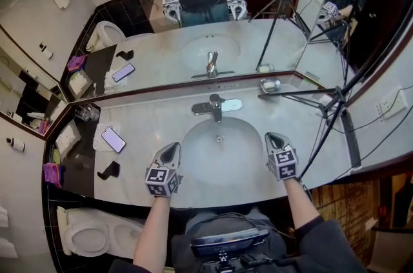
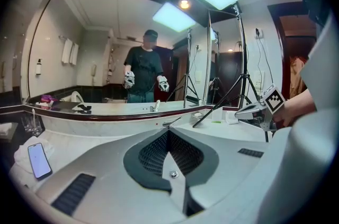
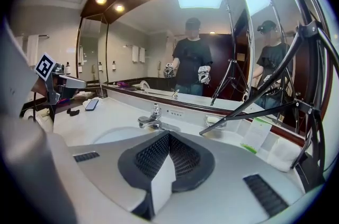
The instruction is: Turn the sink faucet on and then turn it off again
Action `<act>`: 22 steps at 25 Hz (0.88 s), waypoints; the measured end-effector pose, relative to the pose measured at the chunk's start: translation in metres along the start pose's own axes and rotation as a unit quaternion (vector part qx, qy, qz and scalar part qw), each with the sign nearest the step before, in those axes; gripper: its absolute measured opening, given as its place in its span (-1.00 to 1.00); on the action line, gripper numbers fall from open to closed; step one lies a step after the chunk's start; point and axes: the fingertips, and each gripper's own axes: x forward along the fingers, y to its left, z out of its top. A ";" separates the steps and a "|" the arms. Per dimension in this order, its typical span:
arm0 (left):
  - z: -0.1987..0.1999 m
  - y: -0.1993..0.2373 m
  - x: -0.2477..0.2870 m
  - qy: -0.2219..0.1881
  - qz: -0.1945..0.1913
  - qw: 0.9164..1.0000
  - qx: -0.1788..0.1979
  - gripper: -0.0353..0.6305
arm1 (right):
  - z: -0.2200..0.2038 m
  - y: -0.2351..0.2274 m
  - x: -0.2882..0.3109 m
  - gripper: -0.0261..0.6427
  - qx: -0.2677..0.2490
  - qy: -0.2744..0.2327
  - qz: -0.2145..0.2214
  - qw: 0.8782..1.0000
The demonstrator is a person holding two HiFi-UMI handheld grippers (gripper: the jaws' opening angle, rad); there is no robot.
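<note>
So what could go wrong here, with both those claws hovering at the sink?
Probably three things:
1. Both the left gripper and the right gripper have their jaws shut, so nudging the shiny faucet with a closed tip could slip off.
2. A tripod leg slants across the counter close to the right gripper; a sideways swing might knock it.
3. The phone lies beside the basin, where splashes could reach it.

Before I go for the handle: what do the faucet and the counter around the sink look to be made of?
The shiny silver faucet looks like chrome-plated metal: it is mirror-bright, with sharp highlights. The pale veined countertop is probably polished marble or a stone look-alike. It shows faint grey veining and a soft gloss, but I cannot tell which of the two it is.
</note>
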 end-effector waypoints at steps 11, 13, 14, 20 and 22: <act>0.000 0.005 0.002 0.007 0.013 1.000 -0.002 -0.91 | 0.017 0.018 0.021 -0.86 -0.091 0.014 0.013 0.996; -0.001 0.006 0.005 0.009 0.013 1.000 -0.002 -0.91 | 0.016 0.023 0.033 -0.86 -0.125 0.012 0.017 0.992; -0.002 0.006 0.006 0.010 0.013 1.000 -0.001 -0.91 | 0.017 0.025 0.039 -0.86 -0.145 0.014 0.018 0.989; -0.006 0.008 0.015 0.016 0.012 1.000 -0.001 -0.91 | 0.036 0.041 0.076 -0.71 -0.268 0.025 0.019 0.963; -0.009 0.009 0.018 0.018 0.011 1.000 -0.002 -0.91 | 0.042 0.046 0.091 -0.67 -0.303 0.026 0.022 0.952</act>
